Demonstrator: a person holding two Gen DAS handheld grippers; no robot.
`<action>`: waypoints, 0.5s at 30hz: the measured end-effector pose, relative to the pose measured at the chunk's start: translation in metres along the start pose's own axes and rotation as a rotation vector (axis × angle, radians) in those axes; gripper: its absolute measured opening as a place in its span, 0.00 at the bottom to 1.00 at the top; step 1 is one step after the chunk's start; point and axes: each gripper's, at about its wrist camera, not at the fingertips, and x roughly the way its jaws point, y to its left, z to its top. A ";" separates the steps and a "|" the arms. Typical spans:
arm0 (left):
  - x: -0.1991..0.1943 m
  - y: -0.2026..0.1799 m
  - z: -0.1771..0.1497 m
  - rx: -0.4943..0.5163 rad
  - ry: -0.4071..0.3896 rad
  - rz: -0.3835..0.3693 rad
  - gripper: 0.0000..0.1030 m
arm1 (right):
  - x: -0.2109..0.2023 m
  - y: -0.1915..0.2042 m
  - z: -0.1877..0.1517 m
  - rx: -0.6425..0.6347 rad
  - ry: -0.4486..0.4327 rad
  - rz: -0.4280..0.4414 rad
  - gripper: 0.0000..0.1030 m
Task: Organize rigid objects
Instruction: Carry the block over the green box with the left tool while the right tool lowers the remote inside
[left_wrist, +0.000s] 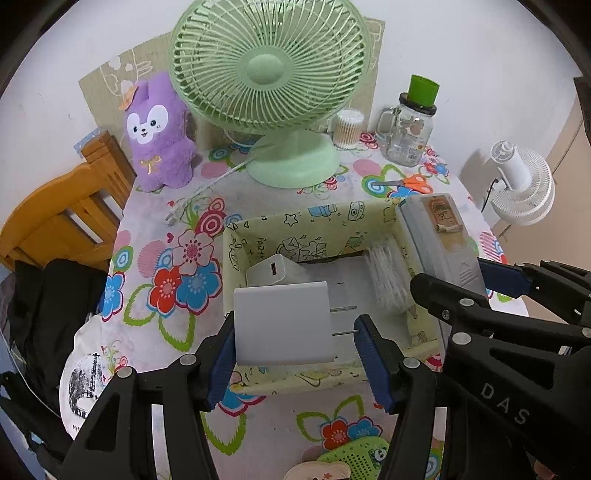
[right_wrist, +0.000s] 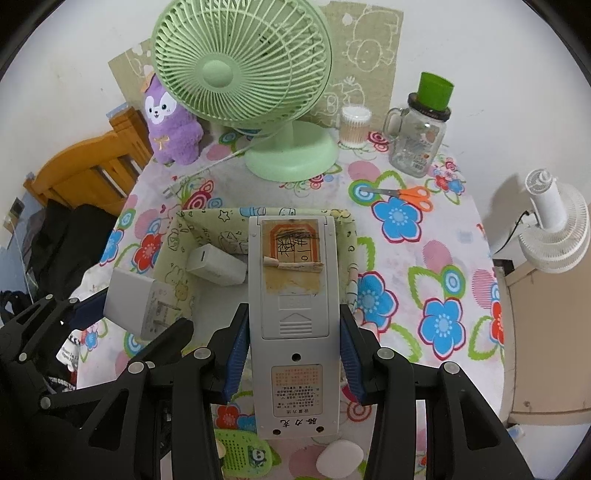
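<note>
My left gripper (left_wrist: 293, 341) is shut on a white charger plug (left_wrist: 282, 323), its prongs pointing right, held over the near part of a pale green fabric box (left_wrist: 314, 221). My right gripper (right_wrist: 293, 332) is shut on a grey remote control (right_wrist: 293, 295), back side up, held over the same box (right_wrist: 207, 221). The remote also shows in the left wrist view (left_wrist: 441, 236) above the box's right wall. A second white charger (left_wrist: 273, 271) and a bundle of white cotton swabs (left_wrist: 386, 273) lie inside the box. The held plug shows at the left in the right wrist view (right_wrist: 135, 301).
On the flowered tablecloth stand a green desk fan (left_wrist: 273, 74), a purple plush toy (left_wrist: 159, 133), a swab jar (left_wrist: 347, 127), a glass mug jar with a green cup (left_wrist: 410, 129) and orange scissors (left_wrist: 410, 182). A wooden chair (left_wrist: 66, 214) is at left, a white fan (left_wrist: 524, 184) at right.
</note>
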 end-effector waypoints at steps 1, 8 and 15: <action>0.002 0.000 0.001 0.002 0.006 0.002 0.61 | 0.003 0.000 0.001 0.000 0.005 0.004 0.46; 0.018 0.002 0.003 0.006 0.039 0.013 0.61 | 0.025 -0.003 0.007 0.005 0.042 0.025 0.46; 0.031 0.002 0.006 0.029 0.060 0.037 0.61 | 0.046 -0.005 0.013 0.038 0.066 0.031 0.46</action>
